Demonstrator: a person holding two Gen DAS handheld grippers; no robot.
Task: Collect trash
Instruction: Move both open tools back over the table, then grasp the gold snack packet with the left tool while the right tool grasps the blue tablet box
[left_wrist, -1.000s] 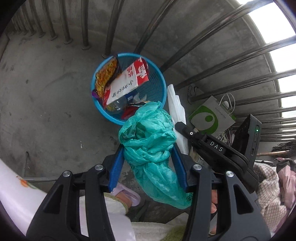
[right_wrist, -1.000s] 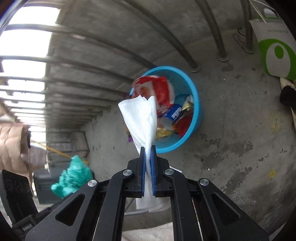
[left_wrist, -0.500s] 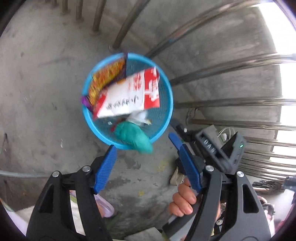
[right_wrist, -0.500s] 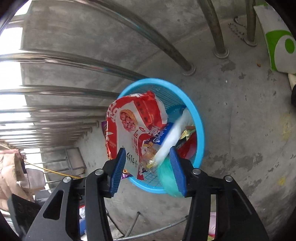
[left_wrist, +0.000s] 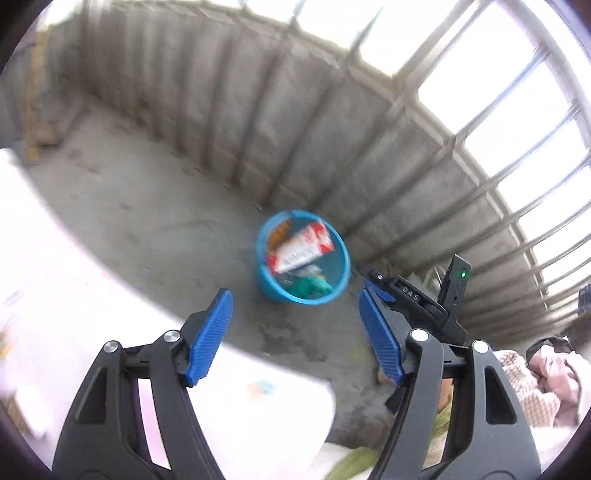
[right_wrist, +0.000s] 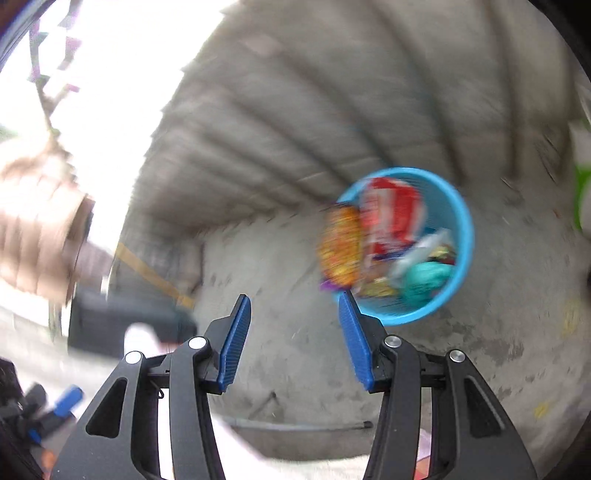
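Observation:
A blue mesh basket (left_wrist: 343, 266) (right_wrist: 468, 236) stands on the concrete floor by the railing. In it lie a red-and-white packet (left_wrist: 303, 248) (right_wrist: 391, 218), an orange snack wrapper (right_wrist: 340, 251), a white tissue (right_wrist: 421, 251) and a crumpled teal plastic bag (left_wrist: 312, 286) (right_wrist: 424, 280). My left gripper (left_wrist: 295, 295) hangs high above and short of the basket, open and empty. My right gripper (right_wrist: 294, 295) is left of the basket; its jaws are opening with nothing between them. The right gripper's black body (left_wrist: 413, 297) shows beside the basket in the left wrist view.
Steel railing bars (left_wrist: 424, 177) and a low concrete wall curve behind the basket. White fabric (left_wrist: 74, 295) fills the lower left, and pink and checked cloth (left_wrist: 539, 376) lies at the right. A green-and-white paper bag (right_wrist: 583, 199) and a thin metal rod (right_wrist: 295, 426) lie on the floor.
Both grippers let go: the teal bag and the white tissue dropped into the basket. Both then pulled up and back, so the basket looks smaller, and the right view has swung left.

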